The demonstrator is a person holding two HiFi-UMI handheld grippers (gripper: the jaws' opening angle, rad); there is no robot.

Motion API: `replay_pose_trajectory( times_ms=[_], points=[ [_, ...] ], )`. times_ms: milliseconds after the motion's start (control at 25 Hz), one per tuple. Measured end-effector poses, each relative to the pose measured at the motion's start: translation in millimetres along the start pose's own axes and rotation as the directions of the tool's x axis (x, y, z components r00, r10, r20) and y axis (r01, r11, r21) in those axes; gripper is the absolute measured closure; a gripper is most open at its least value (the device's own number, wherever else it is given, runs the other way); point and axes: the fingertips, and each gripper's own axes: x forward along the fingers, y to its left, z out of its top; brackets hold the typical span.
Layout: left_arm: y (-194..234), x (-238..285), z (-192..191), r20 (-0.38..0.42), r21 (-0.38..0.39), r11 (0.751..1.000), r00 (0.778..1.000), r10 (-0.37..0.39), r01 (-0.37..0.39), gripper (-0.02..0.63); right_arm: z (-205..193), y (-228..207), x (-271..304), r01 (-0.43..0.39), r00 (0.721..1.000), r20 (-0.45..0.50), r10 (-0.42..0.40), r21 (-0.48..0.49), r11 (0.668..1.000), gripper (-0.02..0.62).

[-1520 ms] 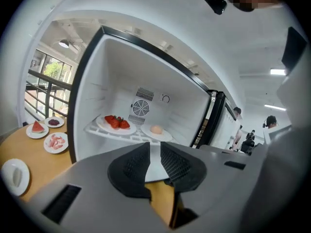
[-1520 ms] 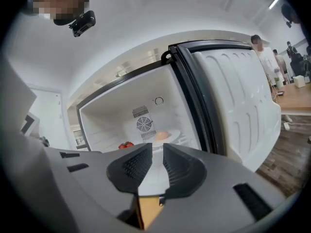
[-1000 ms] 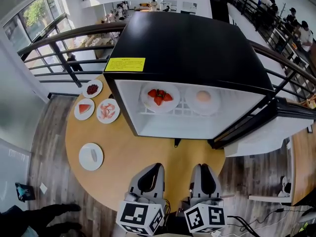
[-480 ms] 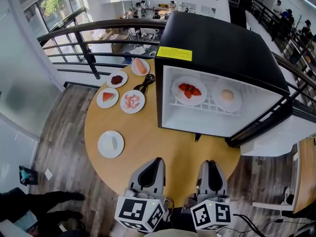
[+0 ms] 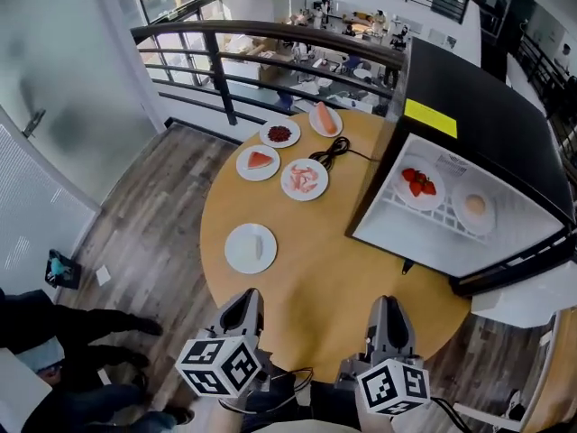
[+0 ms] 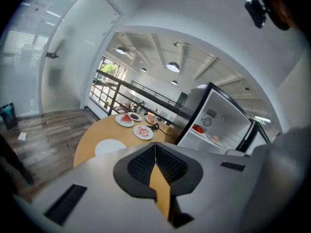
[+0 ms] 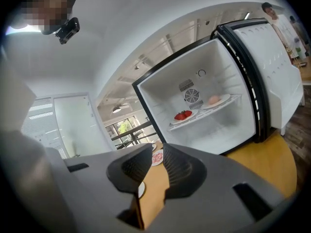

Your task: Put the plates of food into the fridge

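Round wooden table (image 5: 297, 296) by a railing (image 5: 270, 36) | open fridge (image 5: 487, 133) holds two plates (image 5: 416, 185) | five plates (image 5: 305, 179) lie left of fridge; nearest plate (image 5: 250, 247) ahead of left gripper (image 5: 245, 298), jaws together, empty | right gripper (image 5: 389, 303), jaws slightly apart, empty, faces fridge.

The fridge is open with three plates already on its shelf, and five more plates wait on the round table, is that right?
Not quite: the fridge shelf holds two plates, not three: the strawberry plate and a plate of pale round food. The head view shows it. The rest holds: open fridge, five more plates on the round table.
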Motion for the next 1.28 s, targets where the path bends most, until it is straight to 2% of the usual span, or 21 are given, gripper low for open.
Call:
replay_pose_trajectory(
  times_ms=[80, 280, 560, 720, 840, 1040, 1200, 1280],
  points=[
    [25, -6, 7, 0.024, -0.055, 0.998, 0.999, 0.027, -0.026, 0.598, -8, 6, 7, -0.008, 1.000, -0.021, 0.008, 0.003, 1.000, 0.520],
    [78, -13, 15, 0.032, -0.002, 0.991, 0.990, 0.135, -0.135, 0.598, -30, 27, 24, -0.049, 0.996, -0.067, 0.050, 0.018, 0.999, 0.520],
    [114, 0, 16, 0.007, -0.014, 0.992, 0.992, 0.124, -0.124, 0.598, -62, 61, 51, -0.131, 0.981, -0.141, 0.130, 0.005, 0.991, 0.537],
    [131, 13, 10, -0.026, -0.028, 0.993, 0.994, 0.110, -0.111, 0.598, -92, 80, 71, -0.204, 0.946, -0.236, 0.221, 0.096, 0.974, 0.541],
    [149, 22, 3, -0.065, -0.047, 0.993, 0.992, 0.105, -0.108, 0.598, -114, 89, 84, -0.228, 0.917, -0.294, 0.268, 0.164, 0.960, 0.541],
    [179, 41, -10, -0.148, -0.110, 0.989, 0.986, 0.078, -0.094, 0.598, -154, 93, 106, -0.223, 0.863, -0.417, 0.287, 0.196, 0.955, 0.541],
    [200, 59, -25, -0.237, -0.114, 0.988, 0.968, 0.079, -0.109, 0.598, -177, 88, 122, -0.191, 0.819, -0.482, 0.312, 0.283, 0.940, 0.541],
    [209, 69, -33, -0.271, -0.140, 0.983, 0.960, 0.074, -0.116, 0.598, -186, 83, 130, -0.168, 0.802, -0.507, 0.316, 0.315, 0.934, 0.541]
  ],
)
